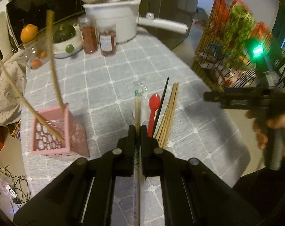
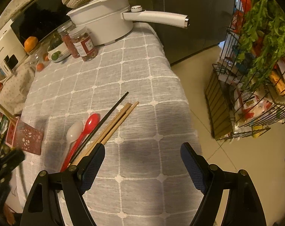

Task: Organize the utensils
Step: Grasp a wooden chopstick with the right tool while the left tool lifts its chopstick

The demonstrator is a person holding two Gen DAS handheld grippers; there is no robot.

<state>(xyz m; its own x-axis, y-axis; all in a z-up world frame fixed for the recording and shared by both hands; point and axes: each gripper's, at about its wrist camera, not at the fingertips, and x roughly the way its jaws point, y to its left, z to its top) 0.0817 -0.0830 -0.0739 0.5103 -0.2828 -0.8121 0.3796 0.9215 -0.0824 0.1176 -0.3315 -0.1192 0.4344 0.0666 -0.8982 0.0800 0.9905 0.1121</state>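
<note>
My left gripper (image 1: pixel 137 127) is shut on a pair of wrapped wooden chopsticks (image 1: pixel 137 107) and holds them above the grey checked tablecloth (image 1: pixel 108 79). A pink perforated holder (image 1: pixel 54 131) stands to its left with two long wooden sticks (image 1: pixel 54 75) leaning in it. On the cloth lie a red spoon (image 1: pixel 153 111), a black chopstick (image 1: pixel 161 107) and several wooden chopsticks (image 1: pixel 168 116). My right gripper (image 2: pixel 142 160) is open and empty above the cloth, right of the red spoon (image 2: pixel 86 131), a clear spoon (image 2: pixel 73 131), the black chopstick (image 2: pixel 108 116) and the wooden chopsticks (image 2: pixel 116 124). The holder (image 2: pixel 23 137) shows at the left.
A white pot with a long handle (image 2: pixel 108 20), two jars (image 2: pixel 82 43), a bowl with a squash (image 1: pixel 67 39) and a jar of fruit (image 1: pixel 37 56) stand at the table's far end. A wire rack with greens (image 2: pixel 255 56) stands on the floor at the right.
</note>
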